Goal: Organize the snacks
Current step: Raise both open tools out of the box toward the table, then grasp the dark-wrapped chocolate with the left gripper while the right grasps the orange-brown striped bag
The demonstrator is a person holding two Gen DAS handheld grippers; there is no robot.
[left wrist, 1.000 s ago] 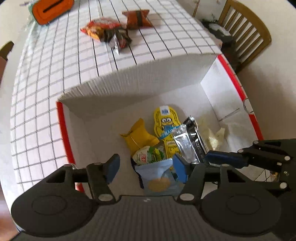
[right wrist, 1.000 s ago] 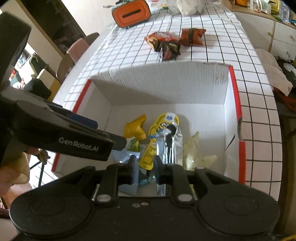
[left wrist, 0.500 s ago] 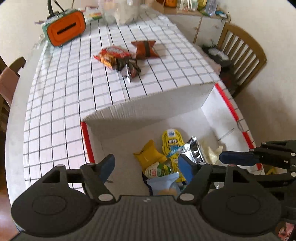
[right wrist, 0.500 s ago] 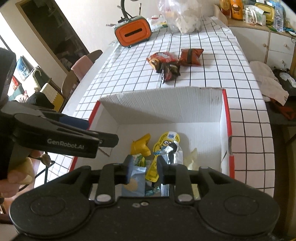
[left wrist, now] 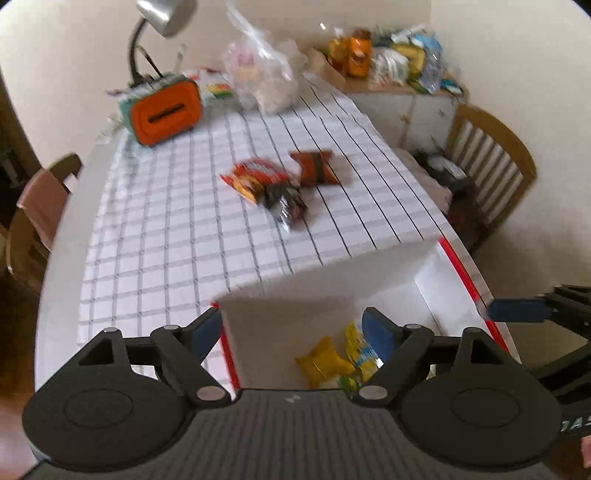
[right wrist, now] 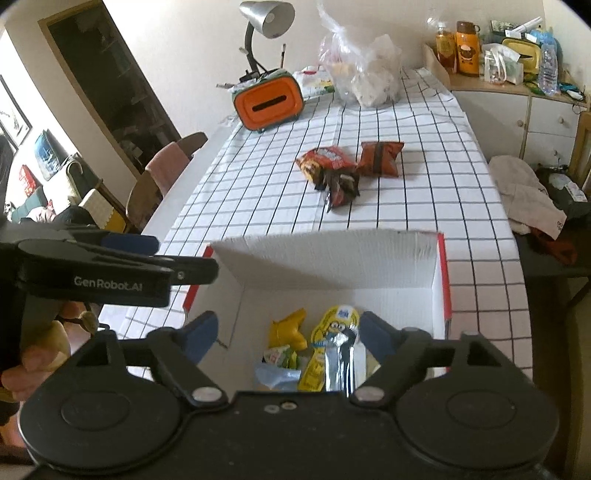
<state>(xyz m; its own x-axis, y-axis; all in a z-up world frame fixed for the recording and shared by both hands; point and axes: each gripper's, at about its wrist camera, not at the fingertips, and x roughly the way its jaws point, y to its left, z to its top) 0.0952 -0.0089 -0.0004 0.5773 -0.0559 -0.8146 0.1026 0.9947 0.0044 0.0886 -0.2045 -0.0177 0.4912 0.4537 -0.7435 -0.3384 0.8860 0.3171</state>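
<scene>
A white cardboard box with red edges [right wrist: 332, 258] [left wrist: 332, 273] stands on the checked table near me. In it lie a yellow packet [right wrist: 286, 330], a Minion pouch [right wrist: 334, 325], a silver packet [right wrist: 341, 363] and a light blue bag [right wrist: 275, 374]. Further off on the table lie a red-orange snack bag [right wrist: 323, 158], a dark wrapper [right wrist: 340, 186] and a brown-orange packet [right wrist: 380, 158]. My left gripper [left wrist: 291, 332] is open and empty above the box's near left corner. My right gripper [right wrist: 286, 334] is open and empty above the box.
An orange tissue box [right wrist: 267, 101], a desk lamp [right wrist: 264, 22] and a clear plastic bag [right wrist: 364, 70] stand at the table's far end. Chairs stand at the left [right wrist: 162, 173] and right [left wrist: 487, 162]. A cabinet with bottles [right wrist: 513, 92] is at the back right.
Both grippers have risen and drawn back from the box. The right gripper, nearly shut a second ago, has opened wide. The packets in the box have not moved.
</scene>
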